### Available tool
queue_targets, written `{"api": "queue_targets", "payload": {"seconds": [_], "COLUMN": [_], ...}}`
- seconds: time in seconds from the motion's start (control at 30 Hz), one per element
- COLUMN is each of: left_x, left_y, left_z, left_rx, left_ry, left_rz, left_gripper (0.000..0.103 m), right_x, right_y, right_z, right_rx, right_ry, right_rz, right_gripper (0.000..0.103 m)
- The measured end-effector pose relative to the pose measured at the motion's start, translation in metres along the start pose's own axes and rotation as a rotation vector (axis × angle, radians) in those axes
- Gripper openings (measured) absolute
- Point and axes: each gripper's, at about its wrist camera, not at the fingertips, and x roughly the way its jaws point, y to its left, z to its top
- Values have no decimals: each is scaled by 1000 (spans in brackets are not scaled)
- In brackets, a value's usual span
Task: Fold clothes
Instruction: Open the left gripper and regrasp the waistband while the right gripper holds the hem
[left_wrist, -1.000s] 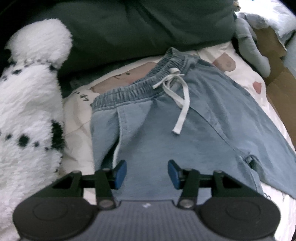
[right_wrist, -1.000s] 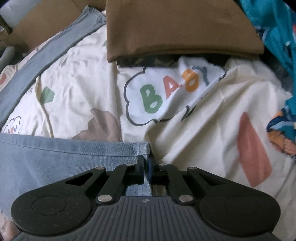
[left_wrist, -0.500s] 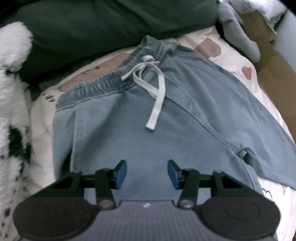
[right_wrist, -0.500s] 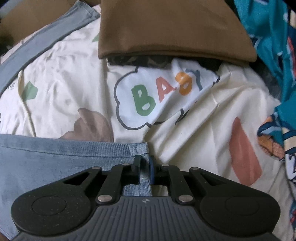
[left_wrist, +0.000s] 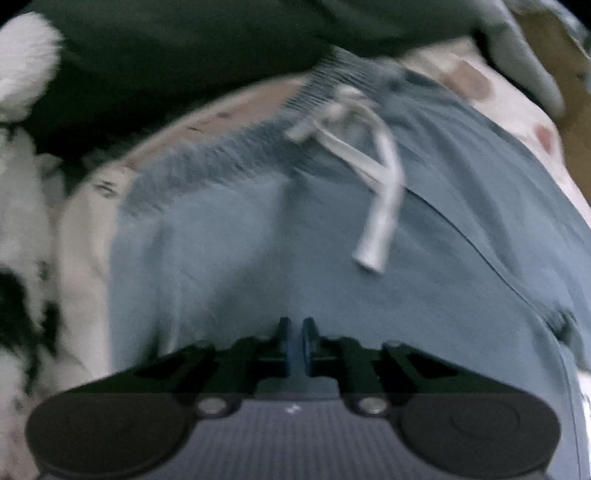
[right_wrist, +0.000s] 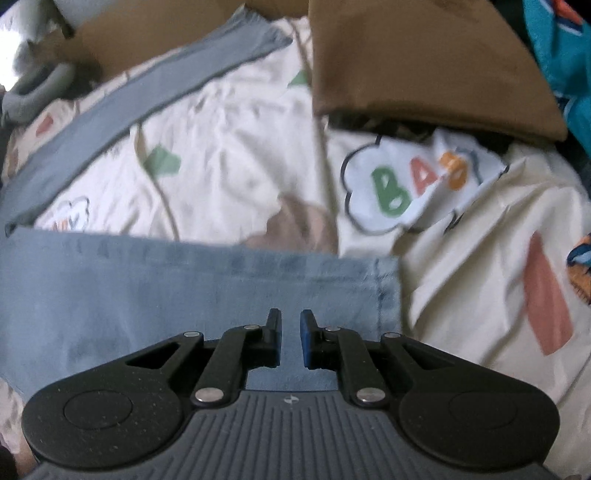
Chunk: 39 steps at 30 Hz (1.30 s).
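Light blue denim pants with an elastic waistband and a white drawstring lie flat on a patterned sheet. My left gripper is low over the seat of the pants, its jaws pressed together on a pinch of the denim; this view is blurred. In the right wrist view one pant leg lies across the foreground, hem to the right. My right gripper hovers over that leg, slightly open with nothing between its fingers. The other leg runs diagonally at the upper left.
A folded brown cloth and a white "BABY" garment lie ahead of the right gripper, teal fabric at far right. A white spotted plush, a dark green cloth and cardboard ring the waistband.
My left gripper went from wide open to shut on the denim. My right gripper let go of the leg hem and pulled back and left, jaws now slightly apart.
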Motion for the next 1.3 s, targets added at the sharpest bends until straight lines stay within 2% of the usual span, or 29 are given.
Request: {"api": "queue_targets", "payload": {"seconds": [0.1,0.13,0.33,0.57,0.73,0.8,0.87,0.93,1.07,1.1,1.13,1.17,1.3], "left_x": [1,0,10,24,4,-12,-27,-33,-22,-18,-14,-10,-8], "left_y": [23,27,30,27,15,11,7,3,5,8,11,16,26], "left_z": [19,25,51,48,51,48,44,38,27,25,24,23,26], "left_rx": [-64,-61,18,98,110,120,131,154,178,173,167,163,114], "left_ry": [-11,-11,29,64,50,29,10,17,77,83,88,94,102], "left_rz": [18,20,44,92,108,67,28,-21,23,59,97,123,144], "left_gripper": [5,2,3,4,3,11,22,27,27,26,18,2,3], "right_x": [11,15,26,31,30,27,24,23,30,32,33,33,33], "right_y": [3,4,3,-5,-6,-4,-2,-1,0,2,2,2,-2], "right_z": [-7,-8,-10,-11,-8,-6,-4,-3,-6,-6,-7,-8,-6], "right_rx": [-10,-21,-54,-64,-76,-83,-89,-81,-64,-68,-69,-70,-36], "right_ry": [63,77,121,151,177,174,170,162,183,184,185,185,181], "right_rz": [-9,-22,-70,-97,-93,-84,-75,-62,-57,-56,-59,-61,-51], "right_gripper": [10,10,13,11,11,13,13,13,14,15,15,15,15]}}
